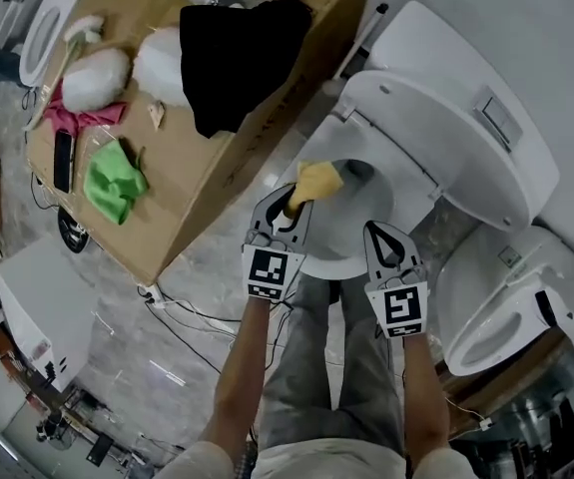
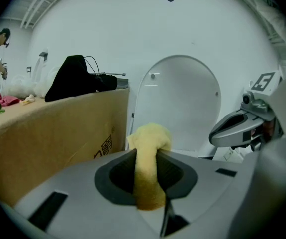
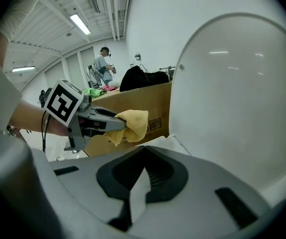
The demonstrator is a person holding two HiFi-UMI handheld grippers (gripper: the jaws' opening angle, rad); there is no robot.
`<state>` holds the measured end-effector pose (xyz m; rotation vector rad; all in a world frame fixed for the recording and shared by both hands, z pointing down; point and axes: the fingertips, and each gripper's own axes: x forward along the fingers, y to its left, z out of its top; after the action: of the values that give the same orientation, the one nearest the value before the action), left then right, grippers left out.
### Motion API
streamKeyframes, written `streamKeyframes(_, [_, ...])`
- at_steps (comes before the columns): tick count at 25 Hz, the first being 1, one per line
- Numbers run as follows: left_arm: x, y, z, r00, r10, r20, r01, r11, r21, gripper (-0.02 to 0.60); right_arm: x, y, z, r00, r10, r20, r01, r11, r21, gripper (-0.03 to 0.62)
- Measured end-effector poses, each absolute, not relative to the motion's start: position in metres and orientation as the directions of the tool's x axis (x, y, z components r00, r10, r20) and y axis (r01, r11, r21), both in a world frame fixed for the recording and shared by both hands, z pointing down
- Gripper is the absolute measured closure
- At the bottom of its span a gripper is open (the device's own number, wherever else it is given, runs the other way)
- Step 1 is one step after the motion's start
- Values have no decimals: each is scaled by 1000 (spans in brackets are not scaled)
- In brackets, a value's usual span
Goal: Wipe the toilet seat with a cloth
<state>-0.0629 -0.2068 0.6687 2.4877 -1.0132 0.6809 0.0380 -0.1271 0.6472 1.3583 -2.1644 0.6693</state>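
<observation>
- The toilet bowl (image 1: 351, 230) stands open with its lid (image 1: 466, 133) tipped up against the wall. No view shows anything lying inside the bowl.
- The left gripper (image 1: 294, 206) holds a yellow cloth (image 1: 316, 181) above the left side of the bowl opening, close to the toilet seat (image 1: 411, 196). Whether the cloth touches the seat cannot be told.
- A big cardboard box (image 1: 202, 168) stands just left of the toilet. On its top lie a black heap of fabric (image 1: 237, 53), a green cloth (image 1: 114, 180), a pink cloth (image 1: 82, 118), two white bags (image 1: 95, 76) and a dark flat slab (image 1: 63, 160).
- Another toilet (image 1: 491, 317) stands to the right, near the right gripper (image 1: 374, 232).
- The cloth is soft, mustard yellow and crumpled. A narrow strip of it is squeezed between the jaws and a fuller bunch bulges out past the tips.
- In the left gripper view the strip of cloth (image 2: 147, 148) runs along the gripper's own line. Its bunched end faces the raised lid (image 2: 182, 101).
- In the head view that long line slants up and to the right, away from the person.
- The left gripper (image 2: 147, 158) is pinched tight on the cloth.
- The right gripper (image 3: 143, 149) has its jaws pressed together with nothing between them. It hovers over the near right side of the bowl, apart from the cloth (image 3: 133, 125).
- A person (image 3: 103, 63) stands far off behind the box.
</observation>
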Motion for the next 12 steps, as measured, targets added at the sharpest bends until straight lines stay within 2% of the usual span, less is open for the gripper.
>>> streamKeyframes(12, [-47, -240, 733, 623, -509, 594, -704, -695, 143, 485, 47, -147, 697, -362, -662, 656, -924, 349, -158, 586])
